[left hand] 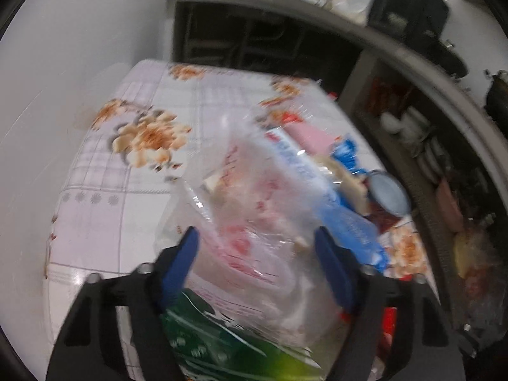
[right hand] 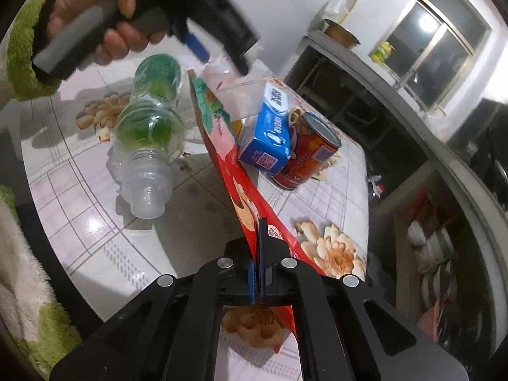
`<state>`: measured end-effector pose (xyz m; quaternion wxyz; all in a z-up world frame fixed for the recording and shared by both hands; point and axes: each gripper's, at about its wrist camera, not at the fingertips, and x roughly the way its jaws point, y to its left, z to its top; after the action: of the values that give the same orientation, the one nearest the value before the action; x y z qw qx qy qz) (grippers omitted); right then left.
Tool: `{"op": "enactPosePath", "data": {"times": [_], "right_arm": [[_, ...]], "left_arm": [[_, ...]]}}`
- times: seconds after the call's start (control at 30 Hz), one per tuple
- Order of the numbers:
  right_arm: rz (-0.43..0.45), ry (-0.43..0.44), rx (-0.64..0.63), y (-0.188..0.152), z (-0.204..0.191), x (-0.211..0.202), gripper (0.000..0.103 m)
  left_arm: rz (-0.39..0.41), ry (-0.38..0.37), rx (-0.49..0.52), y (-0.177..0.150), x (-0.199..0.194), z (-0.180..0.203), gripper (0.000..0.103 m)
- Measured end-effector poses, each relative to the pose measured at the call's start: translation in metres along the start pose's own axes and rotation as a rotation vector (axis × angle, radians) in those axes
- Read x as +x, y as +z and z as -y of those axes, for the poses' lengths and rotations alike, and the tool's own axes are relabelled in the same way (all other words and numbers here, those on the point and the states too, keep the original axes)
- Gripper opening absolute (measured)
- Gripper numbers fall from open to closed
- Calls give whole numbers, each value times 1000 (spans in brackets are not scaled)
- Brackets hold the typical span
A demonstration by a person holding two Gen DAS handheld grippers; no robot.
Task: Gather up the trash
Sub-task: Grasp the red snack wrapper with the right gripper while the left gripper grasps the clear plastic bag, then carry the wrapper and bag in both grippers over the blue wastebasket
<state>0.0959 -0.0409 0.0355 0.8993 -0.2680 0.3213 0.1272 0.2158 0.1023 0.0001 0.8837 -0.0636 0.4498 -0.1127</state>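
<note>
- Right gripper [right hand: 257, 231]: its blue pads are closed flat on the near edge of a red snack bag [right hand: 241, 190], which is held on edge and slanted away over the table [right hand: 95, 222].
- Left gripper [left hand: 257, 238]: the jaws are seen partly apart, astride crumpled clear plastic wrapping [left hand: 254, 209]; whether the pads [left hand: 181, 270] press on it cannot be told, since the left wrist view is blurred.
- Left hand [right hand: 92, 22]: seen in the right wrist view, gripping the grey handle of the left gripper [right hand: 219, 57] above the far end of the bag. A green fleecy sleeve [right hand: 22, 54] covers the wrist.
- Plastic bottle [right hand: 149, 133]: laid on its side on the table, just beside the bag on its left, open neck toward the camera, green label inside clear walls.
- Blue carton [right hand: 270, 136]: located on the right side of the bag, touching a red can [right hand: 308, 155] that lies tilted.
- Table: covered by a cloth printed with squares and orange flowers.
- Shelves [right hand: 435, 244]: seen past the table at right, with stacked crockery.
</note>
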Motion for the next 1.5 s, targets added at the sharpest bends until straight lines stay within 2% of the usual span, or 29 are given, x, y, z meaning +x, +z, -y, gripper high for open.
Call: {"op": "enactPosePath", "data": {"times": [0.07,0.17,0.23,0.3,0.53,0.7,0.77,0.83,0.9,0.97,1.07,1.23,1.33,1.5], "right_arm": [[3,4,32,-2,4,-3,1],[8,6,60,-4,8,-7,0],[12,7,78,-5,10,-10,0],[15,1,90,-7,12,-13,0],[16,-5,171,-14,25,-19,0],[15,3,212,-16,27,-21,0],[17,8,235,-15,30,-23,0],[14,12,259,-15,32,-23,0],[14,15,280,-14,35,-24,0],[11,23,314,-14,39,-26,0],[5,40,360,-15,45,-29,0],[9,49,427,-21,56,-48,0],[12,40,459,-27,61,-60,0],[32,-16,542,-39,71,-85,0]], "left_arm": [[-21,-5,-27,-3,1,-5,58],[-13,1,-39,-7,-3,-8,47],[-12,0,-42,-9,-6,-10,36],[-18,-3,-53,-10,-6,-11,17],[36,-10,-97,-10,-31,-22,16],[96,-50,-136,-10,-55,-33,16],[142,-83,-148,-10,-68,-37,16],[225,-138,-149,-11,-89,-38,14],[307,-195,-123,-12,-111,-36,13],[368,-222,-89,-15,-128,-32,13],[419,-266,-58,-23,-146,-25,13],[427,-317,-32,-36,-159,-14,13],[419,-372,-22,-42,-163,-1,13],[401,-487,52,-43,-164,45,13]]}}
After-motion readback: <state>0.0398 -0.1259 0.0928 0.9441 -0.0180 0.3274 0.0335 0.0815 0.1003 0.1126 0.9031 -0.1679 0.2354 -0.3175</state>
